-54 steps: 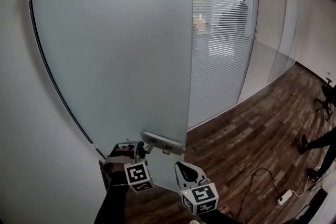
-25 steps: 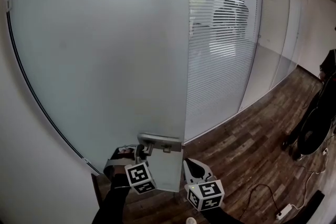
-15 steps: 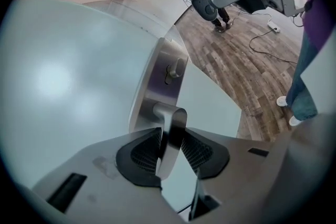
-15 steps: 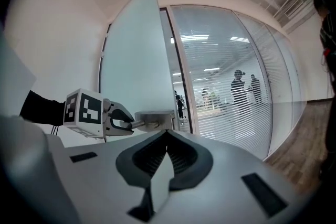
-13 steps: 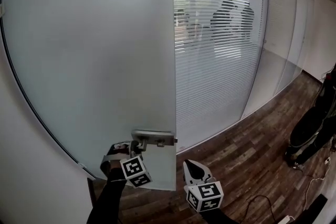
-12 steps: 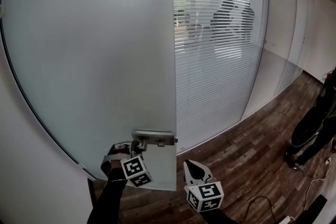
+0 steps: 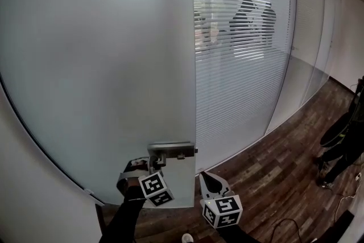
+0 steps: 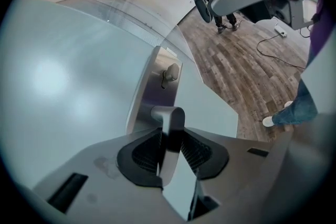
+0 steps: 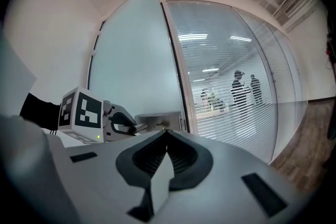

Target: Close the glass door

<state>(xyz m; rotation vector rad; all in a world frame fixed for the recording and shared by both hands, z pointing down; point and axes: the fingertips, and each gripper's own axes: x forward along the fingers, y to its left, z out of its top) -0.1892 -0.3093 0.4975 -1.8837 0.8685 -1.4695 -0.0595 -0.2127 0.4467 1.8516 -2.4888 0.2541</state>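
Note:
The frosted glass door (image 7: 114, 65) fills the left of the head view, its free edge beside the slatted partition. My left gripper (image 7: 154, 163) grips the metal handle lever (image 8: 170, 118), which runs out from the steel plate (image 8: 155, 81) under a thumb-turn lock (image 8: 170, 73). The left gripper (image 8: 170, 136) has just been closing its jaws and the pads now press on the lever from both sides. My right gripper (image 7: 207, 180) hangs just right of the door's lower corner, touching nothing. In its own view the right gripper (image 9: 167, 135) is shut and empty, looking at the handle plate (image 9: 160, 120).
A glass partition with slats (image 7: 244, 60) runs right from the door, with people (image 7: 250, 14) standing behind it. Wooden floor (image 7: 273, 179) lies below it. A person's dark legs (image 7: 344, 145) show at the right edge. A white wall (image 7: 23, 196) flanks the door's left.
The door has swung with my left gripper on its handle, and both grippers travelled sideways with it. The person at the right edge has shifted.

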